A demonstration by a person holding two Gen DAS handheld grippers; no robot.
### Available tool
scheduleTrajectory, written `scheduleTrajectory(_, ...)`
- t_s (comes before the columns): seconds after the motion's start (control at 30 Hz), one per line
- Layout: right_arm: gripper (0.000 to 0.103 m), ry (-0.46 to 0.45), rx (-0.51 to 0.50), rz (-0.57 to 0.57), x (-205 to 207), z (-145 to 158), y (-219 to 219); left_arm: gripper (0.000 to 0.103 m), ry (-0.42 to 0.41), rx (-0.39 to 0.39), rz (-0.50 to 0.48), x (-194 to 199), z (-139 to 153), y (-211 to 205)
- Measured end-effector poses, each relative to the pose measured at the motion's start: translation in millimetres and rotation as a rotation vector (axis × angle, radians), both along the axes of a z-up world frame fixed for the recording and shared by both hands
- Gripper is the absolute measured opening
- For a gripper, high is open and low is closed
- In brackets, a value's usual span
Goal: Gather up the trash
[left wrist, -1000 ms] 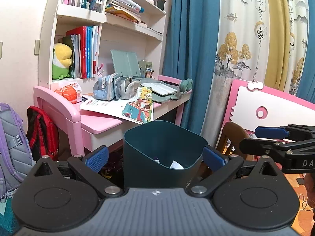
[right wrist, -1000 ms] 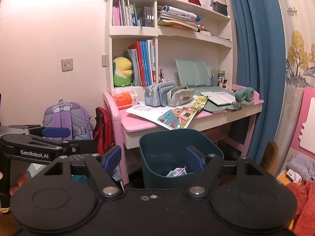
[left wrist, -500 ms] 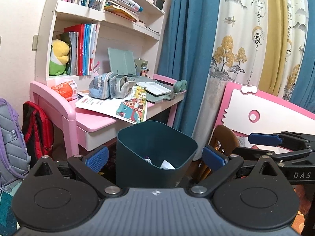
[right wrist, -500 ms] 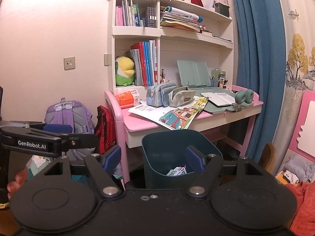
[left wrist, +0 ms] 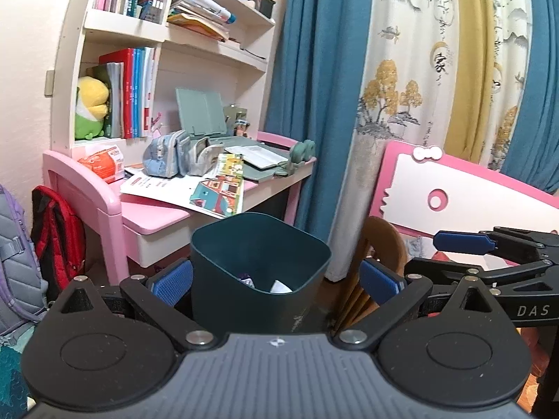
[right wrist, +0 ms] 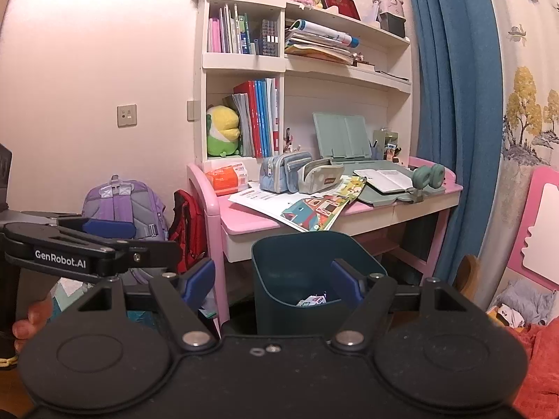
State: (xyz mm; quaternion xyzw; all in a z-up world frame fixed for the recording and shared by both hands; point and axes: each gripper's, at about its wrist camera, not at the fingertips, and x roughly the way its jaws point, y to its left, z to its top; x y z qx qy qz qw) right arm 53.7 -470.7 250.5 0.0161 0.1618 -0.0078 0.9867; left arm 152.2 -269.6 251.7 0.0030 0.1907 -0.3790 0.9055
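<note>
Dark green bin (left wrist: 260,262) sits lower centre of frame, on the floor in front of the pink desk (left wrist: 153,214); paper scraps (right wrist: 312,301) lie at its bottom. Left tongs (left wrist: 276,279) gape wide, empty, pads either side of the bin. Right tongs (right wrist: 274,277) likewise spread wide, holding nothing.

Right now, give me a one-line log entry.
left tool: open, empty | right tool: open, empty | bin: before pink desk, scraps inside | stage: facing bin
</note>
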Motion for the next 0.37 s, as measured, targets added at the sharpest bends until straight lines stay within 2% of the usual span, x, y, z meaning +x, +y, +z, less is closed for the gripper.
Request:
scheduleTrajectory(0.17,0.072,0.004,0.009,-0.005,-4.7,-1.9,-2.5,0.102,0.015,-0.028,0.0,-5.4,-2.4,3.3)
scheduleTrajectory(0.37,0.072,0.011,0.012,-0.005,-9.4,-5.1,-2.5,0.102,0.018,-0.013,0.015,-9.5,-5.8,7.4)
